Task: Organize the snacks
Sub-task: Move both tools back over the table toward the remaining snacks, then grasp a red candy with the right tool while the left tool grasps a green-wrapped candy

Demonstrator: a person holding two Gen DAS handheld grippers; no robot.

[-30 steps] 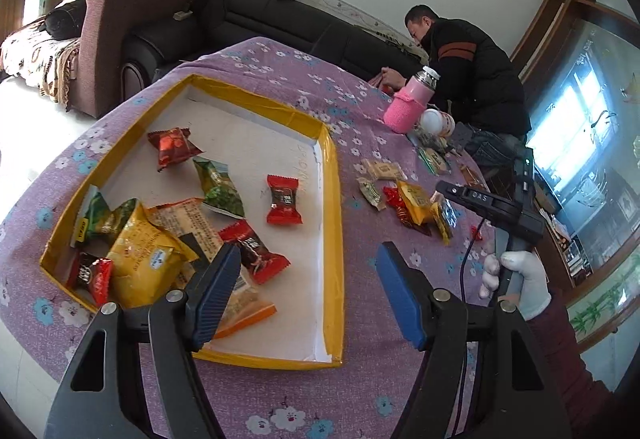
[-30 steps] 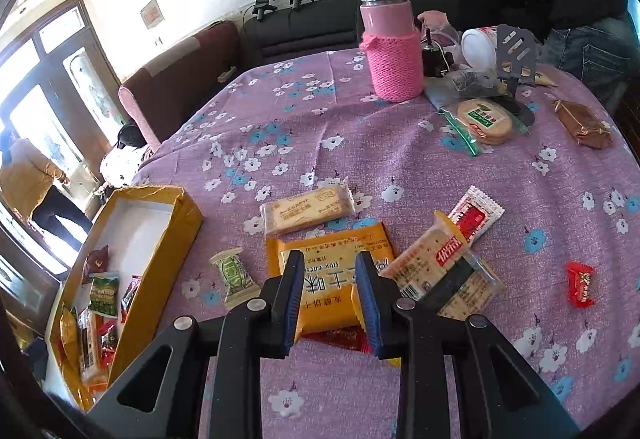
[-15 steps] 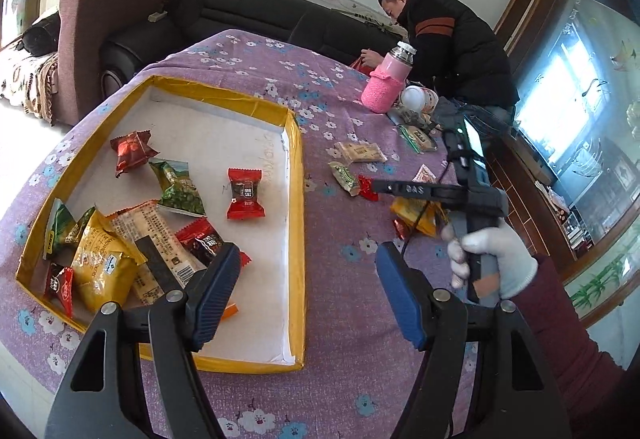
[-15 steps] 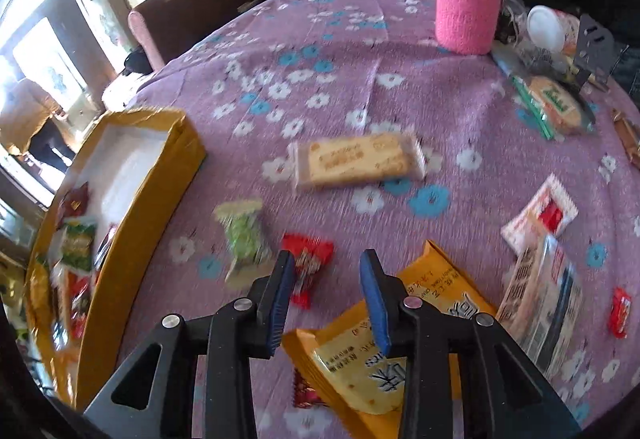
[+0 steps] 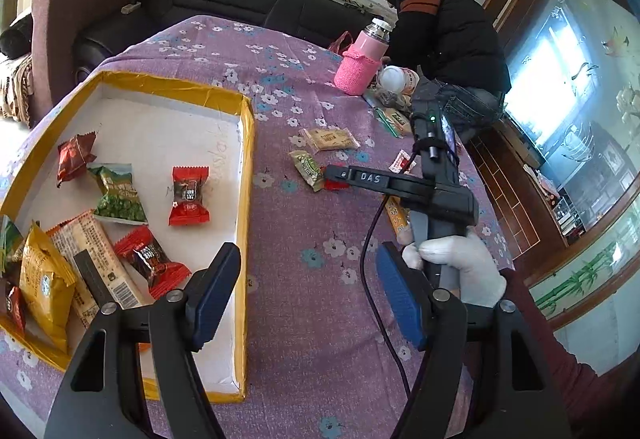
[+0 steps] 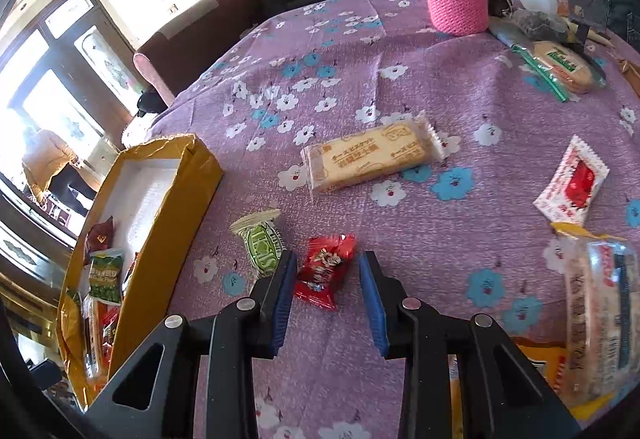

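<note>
The right gripper [image 6: 327, 279], jaws just narrowed yet clear of the wrapper, straddles a red candy [image 6: 326, 271] on the purple floral tablecloth [image 6: 460, 87], a green sweet [image 6: 262, 241] just beside its left finger. The left gripper [image 5: 306, 299] hangs wide apart and empty over the near corner of the yellow-rimmed box [image 5: 248, 159], its fingers hiding part of the snacks inside. At the right edge a clear cracker pack [image 6: 604, 319] is cut off, and a person [image 5: 444, 27] at the table's far side is partly hidden.
</note>
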